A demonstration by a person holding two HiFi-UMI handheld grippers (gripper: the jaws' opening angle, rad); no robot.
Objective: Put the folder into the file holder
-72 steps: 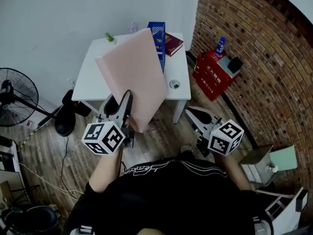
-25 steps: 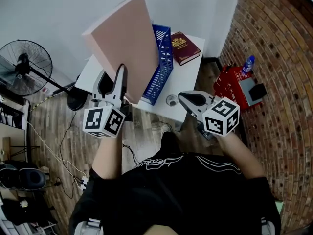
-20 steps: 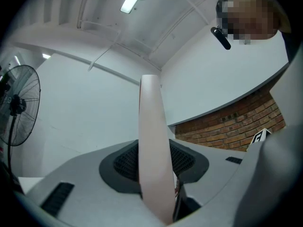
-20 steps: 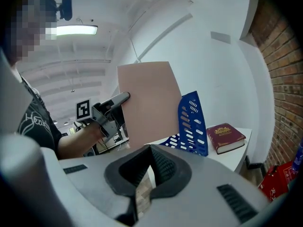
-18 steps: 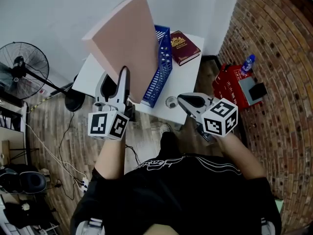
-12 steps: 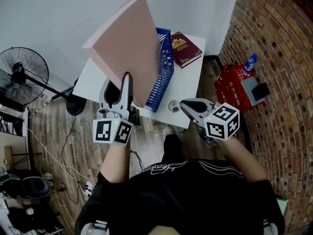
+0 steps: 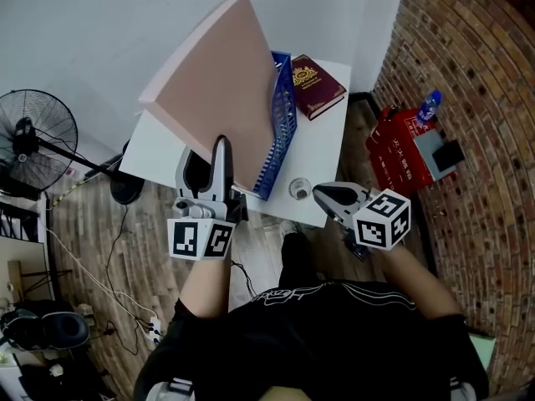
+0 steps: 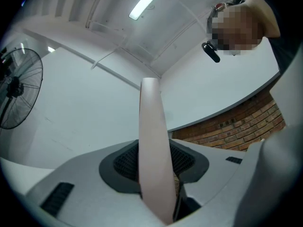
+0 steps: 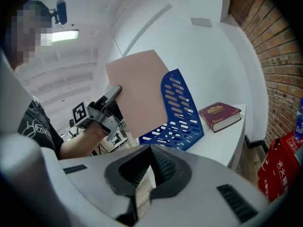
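A large pink folder (image 7: pixel 226 82) stands tilted above the white table (image 7: pixel 330 157), its right edge against the left side of the blue slotted file holder (image 7: pixel 282 132). My left gripper (image 7: pixel 221 144) is shut on the folder's lower edge; in the left gripper view the folder (image 8: pixel 151 145) rises edge-on between the pads. My right gripper (image 7: pixel 322 193) hovers at the table's near edge, right of the holder, shut and empty. The right gripper view shows the folder (image 9: pixel 142 91) beside the holder (image 9: pixel 182 110).
A dark red book (image 7: pixel 311 86) lies behind the holder. A small round object (image 7: pixel 298 190) sits near the table's front edge. A fan (image 7: pixel 29 136) stands at the left; a red box (image 7: pixel 401 144) rests by the brick wall at the right.
My left gripper has carried the folder from in front of the table up to it, ending against the file holder's left side. The right gripper has kept its place near the table's front edge.
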